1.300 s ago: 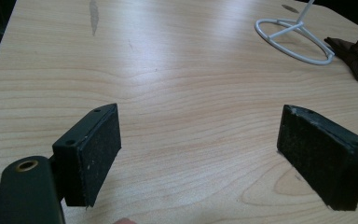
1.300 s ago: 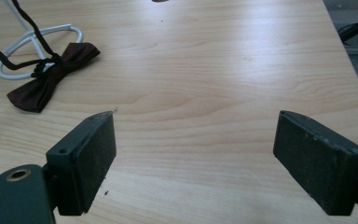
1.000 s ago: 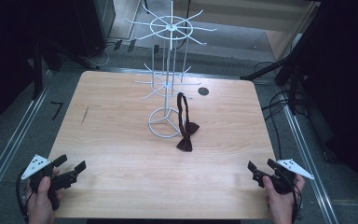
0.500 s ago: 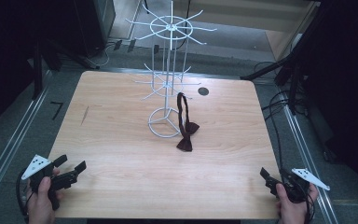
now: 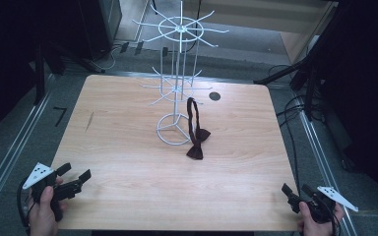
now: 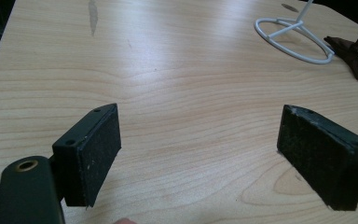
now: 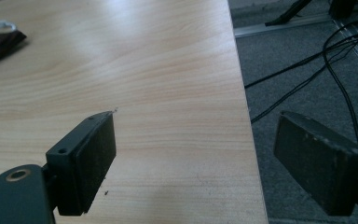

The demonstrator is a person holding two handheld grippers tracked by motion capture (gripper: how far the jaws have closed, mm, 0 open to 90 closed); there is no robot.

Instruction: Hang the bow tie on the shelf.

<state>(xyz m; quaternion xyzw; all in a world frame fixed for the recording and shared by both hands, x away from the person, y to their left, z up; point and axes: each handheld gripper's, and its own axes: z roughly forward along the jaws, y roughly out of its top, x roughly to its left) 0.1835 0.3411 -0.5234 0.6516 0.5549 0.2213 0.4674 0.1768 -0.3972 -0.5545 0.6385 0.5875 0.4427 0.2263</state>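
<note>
A white wire display rack (image 5: 178, 73) stands at the table's far middle on a ring base (image 5: 173, 129) (image 6: 294, 39). A dark brown bow tie (image 5: 196, 146) (image 6: 356, 58) hangs by its strap from a lower arm, its bow resting on the wood beside the base; its edge shows as the bow tie (image 7: 2, 44) in the right gripper view. My left gripper (image 5: 76, 176) (image 6: 200, 149) is open at the front left corner. My right gripper (image 5: 295, 191) (image 7: 200, 158) is open at the front right corner, one jaw over the table edge, the other past it over the floor.
The wooden table (image 5: 128, 147) has a dark round hole (image 5: 214, 96) behind the rack. Black cables (image 7: 317, 60) run over the grey floor to the right of the table. Metal rails (image 5: 10, 147) run along both sides.
My right gripper has drawn back toward the front right corner and slightly outward, past the table's side edge. The left gripper and the bow tie have stayed put.
</note>
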